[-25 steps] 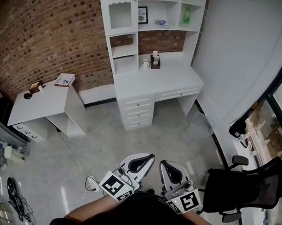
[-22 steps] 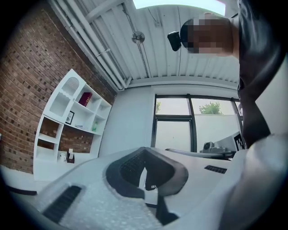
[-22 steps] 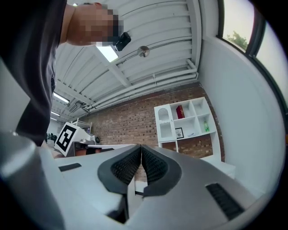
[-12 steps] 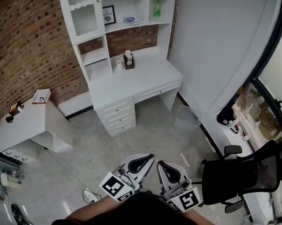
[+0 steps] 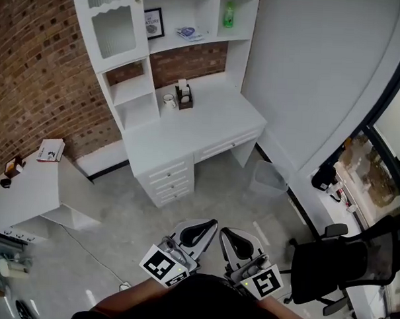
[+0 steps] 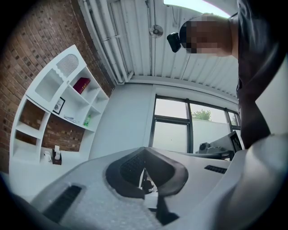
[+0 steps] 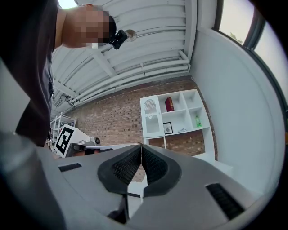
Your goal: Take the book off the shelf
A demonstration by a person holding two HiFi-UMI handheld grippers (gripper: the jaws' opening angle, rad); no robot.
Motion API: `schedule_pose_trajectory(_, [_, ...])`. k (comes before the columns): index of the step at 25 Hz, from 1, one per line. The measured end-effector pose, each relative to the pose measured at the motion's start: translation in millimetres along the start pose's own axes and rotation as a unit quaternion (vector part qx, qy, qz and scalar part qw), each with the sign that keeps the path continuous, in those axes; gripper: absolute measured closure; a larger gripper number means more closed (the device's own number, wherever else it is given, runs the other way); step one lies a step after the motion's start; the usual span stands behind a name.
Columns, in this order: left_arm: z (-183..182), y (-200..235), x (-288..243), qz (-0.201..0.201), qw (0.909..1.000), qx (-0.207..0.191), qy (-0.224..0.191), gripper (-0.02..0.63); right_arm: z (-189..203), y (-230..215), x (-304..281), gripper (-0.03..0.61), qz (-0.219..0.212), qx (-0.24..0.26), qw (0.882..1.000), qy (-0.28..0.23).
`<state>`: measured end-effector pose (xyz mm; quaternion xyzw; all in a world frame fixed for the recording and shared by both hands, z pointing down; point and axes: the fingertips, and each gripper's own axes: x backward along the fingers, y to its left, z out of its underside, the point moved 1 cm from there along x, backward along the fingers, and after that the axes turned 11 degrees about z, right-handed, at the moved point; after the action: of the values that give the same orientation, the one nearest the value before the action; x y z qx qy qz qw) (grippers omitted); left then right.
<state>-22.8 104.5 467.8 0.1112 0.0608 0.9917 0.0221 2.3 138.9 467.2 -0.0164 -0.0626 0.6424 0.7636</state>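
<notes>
The book point(image 6: 82, 85) is dark red and leans in a top compartment of the white shelf unit point(image 5: 119, 33) above the desk; it also shows as the red book point(image 7: 169, 103) in the right gripper view. Both grippers are held low, close to the person's body and far from the shelf. My left gripper point(image 5: 212, 223) is shut with nothing in it, its tips point(image 6: 144, 149) meeting. My right gripper point(image 5: 224, 232) is shut and empty too, its pads pressed together point(image 7: 141, 146).
The white desk point(image 5: 208, 126) with drawers carries a mug point(image 5: 169, 101) and a small holder point(image 5: 184, 95). A green bottle point(image 5: 229, 15) and a framed picture point(image 5: 152, 22) stand on the shelves. A low white table point(image 5: 26, 191) is at left, a bin point(image 5: 268, 178) and a black chair point(image 5: 341, 261) at right.
The head view has swung, so the desk and shelf sit further left and look a little nearer. Both grippers keep their place and stay shut.
</notes>
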Motion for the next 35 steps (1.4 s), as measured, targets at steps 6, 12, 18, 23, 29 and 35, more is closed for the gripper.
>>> schedule_pose_trajectory(6, [-33,90,34,-0.019,0.9998,-0.010,-0.004,0.606,4,25,-100,0.561,-0.018,-0.006,1.000,0.011])
schedule_pose_trajectory(12, [-39,152,65,-0.045,0.9989,-0.001,-0.011,0.606,21,39,-165,0.561,-0.039,-0.024,0.998,0.038])
schedule_pose_trajectory(18, [-36,199,72,-0.071,0.9974,0.003,-0.008,0.606,33,39,-213,0.561,-0.069,-0.027,0.996,0.047])
schedule_pose_trajectory(23, [-37,237,59,-0.096,0.9953,-0.014,-0.002,0.606,35,17,-252,0.561,-0.092,-0.032,0.994,0.043])
schedule_pose_trajectory(29, [-39,287,12,-0.119,0.9927,-0.019,0.000,0.606,26,-38,-304,0.561,-0.116,-0.038,0.992,0.030])
schedule_pose_trajectory(35, [-33,329,-65,-0.124,0.9920,-0.022,-0.001,0.606,7,-118,-348,0.561,-0.138,-0.039,0.989,0.024])
